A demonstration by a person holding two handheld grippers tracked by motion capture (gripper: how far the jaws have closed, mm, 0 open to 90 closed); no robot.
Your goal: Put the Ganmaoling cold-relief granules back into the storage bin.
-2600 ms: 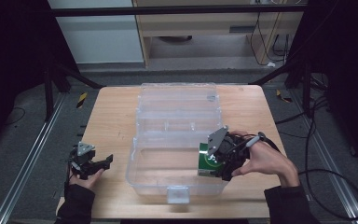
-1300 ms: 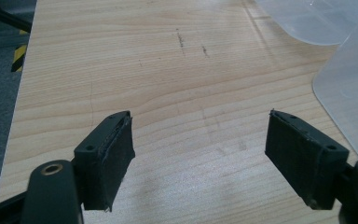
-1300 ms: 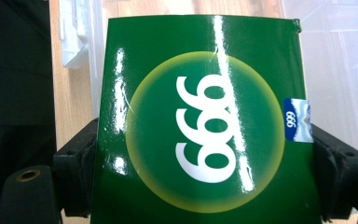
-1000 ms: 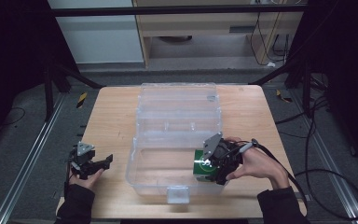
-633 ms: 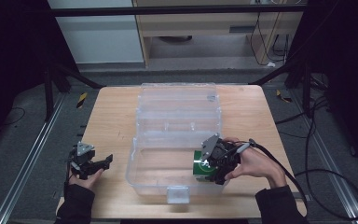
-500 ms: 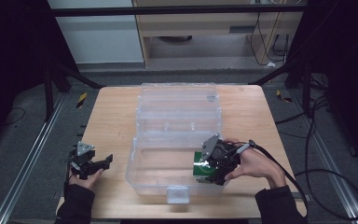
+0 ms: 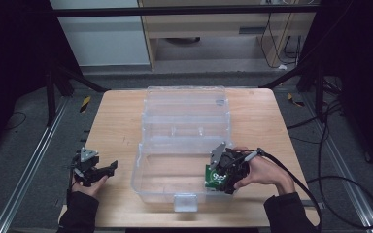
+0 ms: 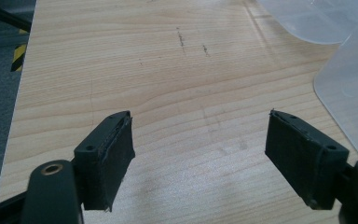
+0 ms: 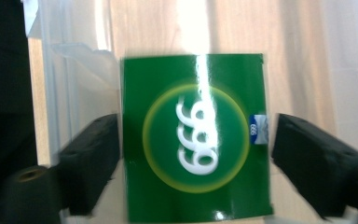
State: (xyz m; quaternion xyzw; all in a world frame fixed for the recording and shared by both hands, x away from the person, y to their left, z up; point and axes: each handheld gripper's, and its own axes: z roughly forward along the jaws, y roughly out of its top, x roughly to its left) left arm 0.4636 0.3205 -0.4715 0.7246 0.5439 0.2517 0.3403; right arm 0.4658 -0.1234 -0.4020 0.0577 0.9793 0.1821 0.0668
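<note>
at the near right corner of the clear plastic bin (image 7: 182, 160), in the high view, the right gripper (image 7: 222, 175) reaches over the bin's right wall with the green packet (image 7: 215, 177) at its tip, low inside the tub and close to the front wall. against the pictures from moments ago, the hand has slid in from the table beside the bin and dipped down, so the packet has gone from riding above the rim to sitting down near the floor of the bin. the left gripper (image 7: 98, 171) rests on the wooden table (image 7: 116, 121) well apart from the bin at the left, in the same spot as before. in the left gripper view, its jaws stand wide over bare wood, gripping nothing, with a corner of the bin (image 8: 349, 84) at the right edge. in the right gripper view, the green packet (image 9: 196, 137) with its white 999 mark lies flat-faced between the jaws; the left jaw seems to touch its edge, while a thin gap shows between the right jaw and the packet's right edge, so the grip reads as just loosened, though the blur makes it hard to be sure. through the packet's surround the bin's translucent wall and the wood beneath are visible. my judgement is that the placing is nearly done: the packet is inside the bin, and what remains is to widen the jaws fully and lift the hand clear without dragging it back out.
</note>
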